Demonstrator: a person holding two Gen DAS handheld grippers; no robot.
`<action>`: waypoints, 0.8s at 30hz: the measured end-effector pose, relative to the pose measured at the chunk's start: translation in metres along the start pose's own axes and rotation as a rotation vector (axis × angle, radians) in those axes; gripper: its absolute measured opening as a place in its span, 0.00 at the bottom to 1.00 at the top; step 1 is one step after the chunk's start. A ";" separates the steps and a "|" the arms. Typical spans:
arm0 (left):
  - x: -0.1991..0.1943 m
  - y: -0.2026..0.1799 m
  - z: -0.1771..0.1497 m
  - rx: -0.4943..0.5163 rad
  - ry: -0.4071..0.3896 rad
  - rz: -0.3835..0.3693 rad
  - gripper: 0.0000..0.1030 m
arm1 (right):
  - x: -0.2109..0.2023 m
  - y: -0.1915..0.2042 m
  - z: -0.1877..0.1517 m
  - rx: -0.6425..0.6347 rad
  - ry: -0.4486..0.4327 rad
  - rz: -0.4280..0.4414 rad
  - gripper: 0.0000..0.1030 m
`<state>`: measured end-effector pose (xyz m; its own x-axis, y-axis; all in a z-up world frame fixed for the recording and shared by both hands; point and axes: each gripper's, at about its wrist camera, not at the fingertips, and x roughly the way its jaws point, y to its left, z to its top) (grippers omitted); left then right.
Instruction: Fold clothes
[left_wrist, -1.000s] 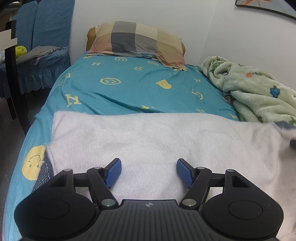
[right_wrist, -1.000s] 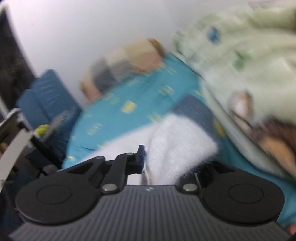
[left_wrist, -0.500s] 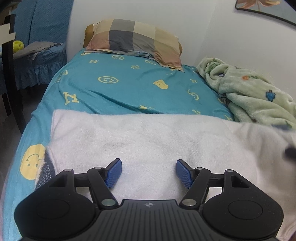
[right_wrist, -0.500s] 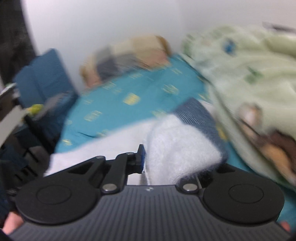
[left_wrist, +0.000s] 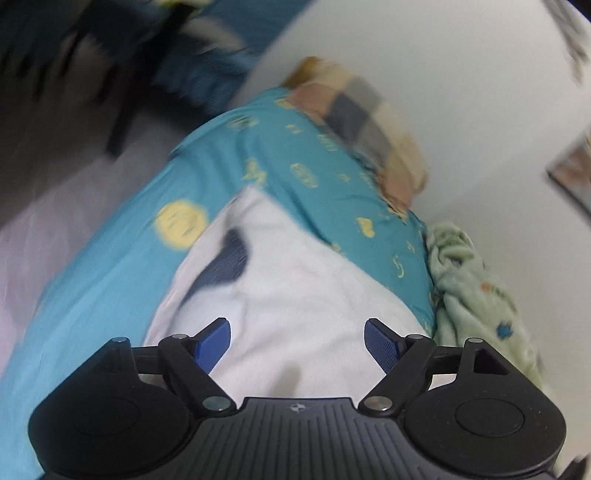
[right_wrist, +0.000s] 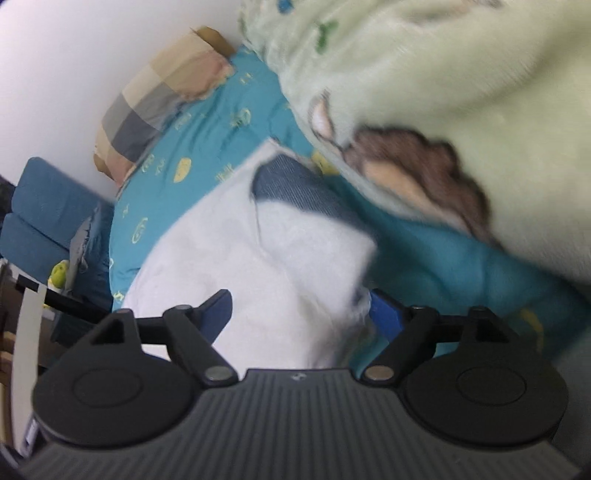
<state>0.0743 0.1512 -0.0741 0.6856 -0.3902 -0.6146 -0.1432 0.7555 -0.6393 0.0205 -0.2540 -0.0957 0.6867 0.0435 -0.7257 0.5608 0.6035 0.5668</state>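
On the bed (left_wrist: 110, 280), one white garment (left_wrist: 295, 295), one pillow (left_wrist: 369, 125).

The right gripper (right_wrist: 297, 310), which was clamped on a bunched end of the white garment (right_wrist: 236, 240) a moment ago, has let go: its jaws are opening, and the cloth now lies loose between them, brushing the right-hand pad. That end has dropped onto the bed, its dark blue lining (right_wrist: 295, 188) showing. The left gripper (left_wrist: 297, 341) has rolled and swung aside over the garment (left_wrist: 288, 280), its jaws opening wider with nothing gripped. Its view is now tilted and blurred.
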 end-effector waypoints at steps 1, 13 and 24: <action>-0.008 0.006 -0.004 -0.049 0.018 0.011 0.80 | -0.001 -0.002 -0.002 0.021 0.027 0.010 0.80; 0.015 0.061 -0.035 -0.408 0.220 0.028 0.90 | 0.066 -0.014 -0.018 0.145 0.201 0.062 0.80; 0.021 0.095 -0.042 -0.576 0.174 -0.099 0.86 | 0.025 0.016 -0.016 -0.100 -0.146 0.176 0.15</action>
<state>0.0448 0.1924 -0.1674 0.5957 -0.5609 -0.5748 -0.4814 0.3236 -0.8146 0.0398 -0.2305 -0.1108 0.8330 0.0438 -0.5516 0.3834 0.6731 0.6325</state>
